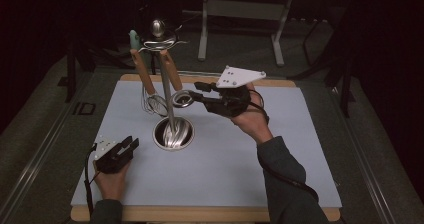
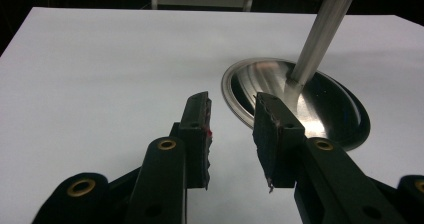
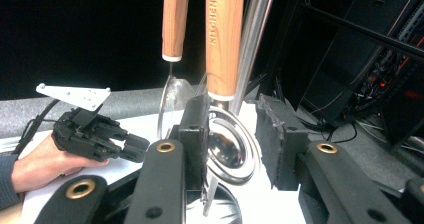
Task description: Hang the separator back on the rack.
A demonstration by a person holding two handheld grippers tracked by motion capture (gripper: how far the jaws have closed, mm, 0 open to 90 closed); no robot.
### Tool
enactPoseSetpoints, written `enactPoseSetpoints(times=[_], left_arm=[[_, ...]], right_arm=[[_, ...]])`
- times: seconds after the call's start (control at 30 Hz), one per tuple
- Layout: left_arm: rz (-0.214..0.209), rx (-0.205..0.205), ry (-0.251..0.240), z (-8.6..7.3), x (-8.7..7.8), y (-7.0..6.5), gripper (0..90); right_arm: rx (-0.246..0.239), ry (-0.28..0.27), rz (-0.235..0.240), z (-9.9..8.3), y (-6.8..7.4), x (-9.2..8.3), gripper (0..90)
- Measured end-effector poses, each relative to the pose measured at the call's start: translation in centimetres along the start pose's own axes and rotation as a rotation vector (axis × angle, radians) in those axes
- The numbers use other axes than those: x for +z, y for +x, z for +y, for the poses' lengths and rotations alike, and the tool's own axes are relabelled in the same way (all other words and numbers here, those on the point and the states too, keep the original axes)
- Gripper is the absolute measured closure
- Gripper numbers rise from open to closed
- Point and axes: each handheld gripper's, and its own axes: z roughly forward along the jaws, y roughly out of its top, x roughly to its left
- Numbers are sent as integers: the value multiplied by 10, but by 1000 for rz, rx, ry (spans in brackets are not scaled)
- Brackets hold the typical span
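Note:
A metal utensil stand [image 1: 170,104] rises from a round shiny base [image 1: 173,134] in the middle of the white mat [image 1: 240,159]. From its top hooks hang a whisk [image 1: 154,103] and a round-headed metal utensil [image 1: 183,99], both with wooden handles. My right gripper [image 1: 196,92] is raised level with that round head. In the right gripper view its jaws [image 3: 234,109] stand open, and the round head [image 3: 235,154] hangs between them, clear of the right pad [image 3: 275,139]. My left gripper [image 1: 131,144] rests open on the mat left of the base, empty [image 2: 232,101], facing the base rim [image 2: 235,84].
The stand's pole [image 2: 320,34] slants up just beyond my left gripper. A metal frame [image 1: 240,11] stands behind the table, and dark equipment racks [image 3: 360,59] lie past the stand. The table's wooden edge [image 1: 200,214] runs along the front.

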Motion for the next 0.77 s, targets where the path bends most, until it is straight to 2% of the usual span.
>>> enactPoseSetpoints(times=[0.2, 0.3, 0.77], left_arm=[[-1, -3, -3, 0, 0, 0, 681], [-2, -4, -1, 0, 1, 0, 680], [-2, 1, 7, 0, 1, 0, 680]], right_arm=[[18, 16, -3, -9, -4, -6, 647], [32, 45, 7, -17, -4, -8, 643], [63, 91, 3, -36, -9, -8, 636]])
